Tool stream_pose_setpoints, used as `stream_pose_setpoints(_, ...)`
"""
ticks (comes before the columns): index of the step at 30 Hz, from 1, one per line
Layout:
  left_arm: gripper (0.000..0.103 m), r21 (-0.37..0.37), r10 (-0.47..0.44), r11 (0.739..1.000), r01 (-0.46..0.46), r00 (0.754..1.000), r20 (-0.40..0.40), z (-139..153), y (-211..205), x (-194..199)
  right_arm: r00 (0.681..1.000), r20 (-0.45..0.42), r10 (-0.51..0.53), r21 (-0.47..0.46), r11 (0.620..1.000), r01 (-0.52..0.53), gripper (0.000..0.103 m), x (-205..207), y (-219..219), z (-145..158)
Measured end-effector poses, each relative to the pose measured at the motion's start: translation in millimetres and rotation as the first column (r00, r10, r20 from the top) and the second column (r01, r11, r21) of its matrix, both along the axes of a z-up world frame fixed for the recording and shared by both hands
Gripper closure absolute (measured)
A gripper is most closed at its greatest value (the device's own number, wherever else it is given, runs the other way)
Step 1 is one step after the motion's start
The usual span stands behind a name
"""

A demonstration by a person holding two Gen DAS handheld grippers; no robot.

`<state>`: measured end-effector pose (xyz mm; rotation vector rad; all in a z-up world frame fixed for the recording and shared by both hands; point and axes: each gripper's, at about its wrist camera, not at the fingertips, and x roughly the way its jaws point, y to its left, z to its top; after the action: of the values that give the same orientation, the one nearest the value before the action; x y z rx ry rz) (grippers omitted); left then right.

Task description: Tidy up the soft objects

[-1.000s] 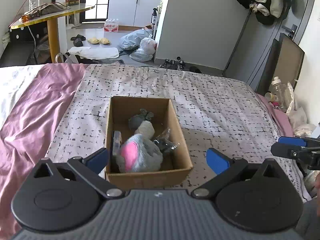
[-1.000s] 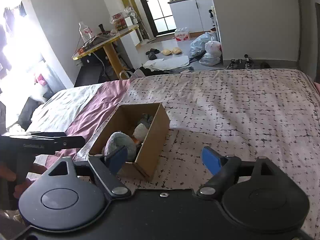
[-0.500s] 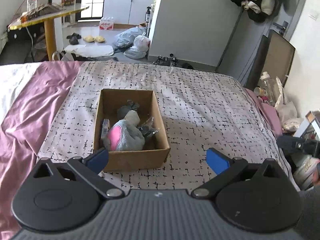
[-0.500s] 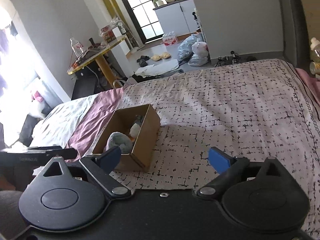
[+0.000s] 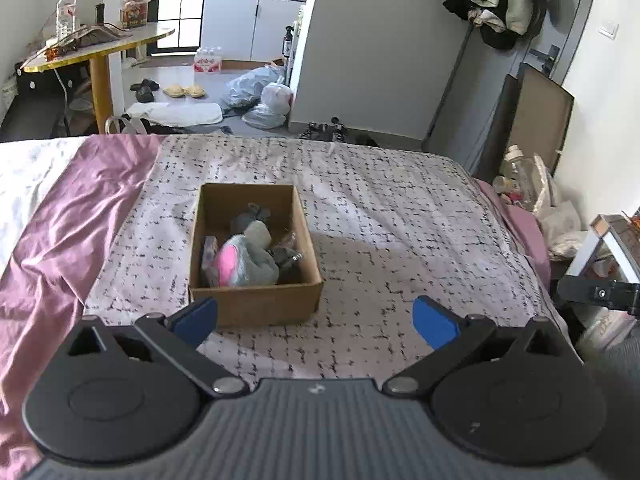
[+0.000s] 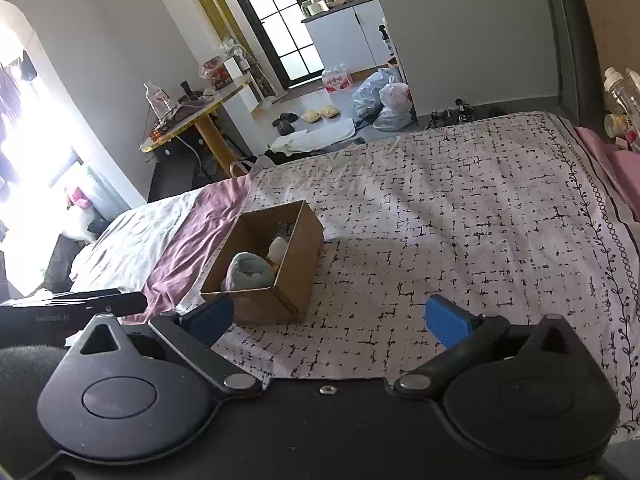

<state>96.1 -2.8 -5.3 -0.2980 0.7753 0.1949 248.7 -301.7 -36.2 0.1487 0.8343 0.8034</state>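
Observation:
An open cardboard box [image 5: 256, 304] sits on the patterned bedspread [image 5: 400, 216]. It holds a grey and pink plush toy [image 5: 246, 262], a darker grey soft item [image 5: 250, 216] and other small things. My left gripper [image 5: 316, 318] is open and empty, held back from the box's near side. My right gripper [image 6: 328, 316] is open and empty, to the right of the box [image 6: 296, 264], where the grey plush [image 6: 248, 274] shows inside.
A mauve sheet [image 5: 68, 232] covers the bed's left part. The right bed edge has bottles and bags [image 5: 532, 188] beside it. Beyond the bed's far edge are a yellow table [image 5: 96, 48], plastic bags [image 5: 260, 96] and slippers on the floor.
Both grippers have pulled back from the box and up, so the box looks smaller and farther. Both stay open and empty.

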Motion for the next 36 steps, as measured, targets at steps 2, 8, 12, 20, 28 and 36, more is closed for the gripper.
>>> stream_pose_setpoints(2,0.000,-0.023,0.001,1.000,0.000,1.000,0.011,2,-2,-6,1.000,-0.007,0.004,0.003,1.000,-0.004,0.000,-6,-4,1)
stream_pose_setpoints(8,0.000,0.022,0.001,1.000,-0.002,0.999,0.037,14,-13,-20,1.000,-0.014,-0.007,0.019,1.000,0.007,0.000,-20,-16,2)
stream_pose_setpoints(12,0.000,0.015,-0.011,1.000,0.011,0.999,0.039,19,-16,-26,1.000,-0.013,0.002,0.021,1.000,-0.002,0.000,-29,-17,3)
stream_pose_setpoints(20,0.000,0.042,-0.022,0.999,0.020,0.999,0.038,20,-21,-34,1.000,0.004,0.004,0.011,1.000,-0.004,0.000,-36,-15,0)
stream_pose_setpoints(28,0.000,0.045,-0.016,0.999,0.014,0.999,0.048,19,-21,-36,0.999,0.050,0.008,-0.012,1.000,-0.008,0.000,-39,-12,3)
stream_pose_setpoints(36,0.000,0.050,0.002,0.999,-0.004,0.998,0.058,21,-21,-41,0.998,0.062,0.023,0.006,1.000,-0.023,0.000,-38,-12,2)
